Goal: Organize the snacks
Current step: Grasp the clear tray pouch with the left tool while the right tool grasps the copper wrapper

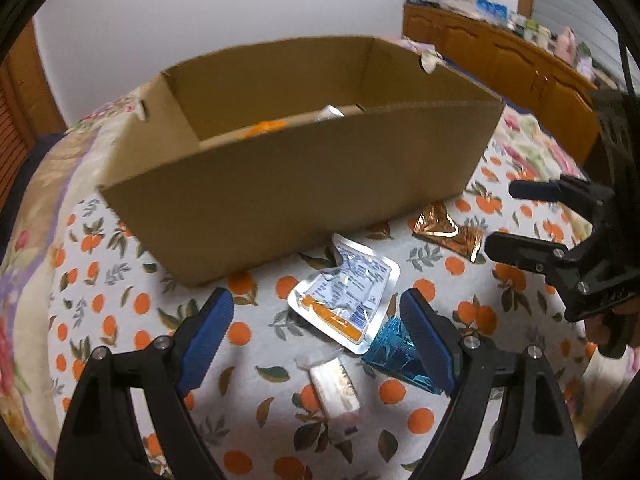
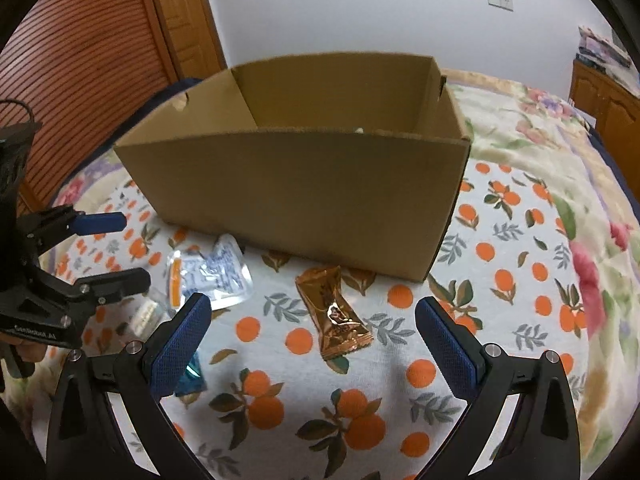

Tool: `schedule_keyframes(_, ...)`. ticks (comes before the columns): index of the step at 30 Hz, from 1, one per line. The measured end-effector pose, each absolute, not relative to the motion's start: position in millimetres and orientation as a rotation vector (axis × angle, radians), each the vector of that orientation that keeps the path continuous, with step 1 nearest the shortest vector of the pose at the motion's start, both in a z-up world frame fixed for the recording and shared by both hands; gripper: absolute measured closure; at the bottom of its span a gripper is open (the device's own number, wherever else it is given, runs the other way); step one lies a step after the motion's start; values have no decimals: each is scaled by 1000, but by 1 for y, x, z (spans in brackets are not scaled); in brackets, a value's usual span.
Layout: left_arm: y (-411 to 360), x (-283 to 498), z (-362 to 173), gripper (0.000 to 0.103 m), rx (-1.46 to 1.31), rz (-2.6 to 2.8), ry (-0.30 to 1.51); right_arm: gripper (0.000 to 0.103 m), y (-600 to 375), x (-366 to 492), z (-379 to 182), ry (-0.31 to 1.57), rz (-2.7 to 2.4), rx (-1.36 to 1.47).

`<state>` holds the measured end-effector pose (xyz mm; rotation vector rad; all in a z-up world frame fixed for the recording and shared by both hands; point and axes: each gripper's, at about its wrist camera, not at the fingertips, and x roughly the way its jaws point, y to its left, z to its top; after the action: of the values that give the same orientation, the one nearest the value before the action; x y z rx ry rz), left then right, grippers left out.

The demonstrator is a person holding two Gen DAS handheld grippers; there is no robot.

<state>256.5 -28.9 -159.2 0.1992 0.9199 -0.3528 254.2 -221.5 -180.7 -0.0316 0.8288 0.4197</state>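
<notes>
Blue pads of the left gripper fill the bottom of the left wrist view, spread wide with nothing pinched between them. Between the pads, on the cloth with the orange print, lie three snacks: a silver pouch with an orange stripe in the middle of the frame, a blue packet touching the right pad and partly under the pouch, and a white bar lower in the frame, just below the pouch. A copper wrapper lies to the right of the centre, near the front wall of the box. This box is open at the top and takes the middle of the frame; inside it something orange and something pale are seen, too blurred to name. At the right edge the right gripper comes in, its jaws also apart and empty.

From the right wrist view, the right gripper stands wide open at the bottom, and the copper wrapper lies on the cloth between its pads, touched by neither. The box stands just behind it. At the left are the silver pouch, the white bar and a corner of the blue packet behind the left pad. The left gripper reaches in from the left edge, open.
</notes>
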Motion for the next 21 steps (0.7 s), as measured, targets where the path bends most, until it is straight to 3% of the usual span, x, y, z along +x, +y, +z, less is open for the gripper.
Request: schedule_keyframes(21,-47,295,-197,19,266,-400,995,2,-222,270,-205,874,430,-39)
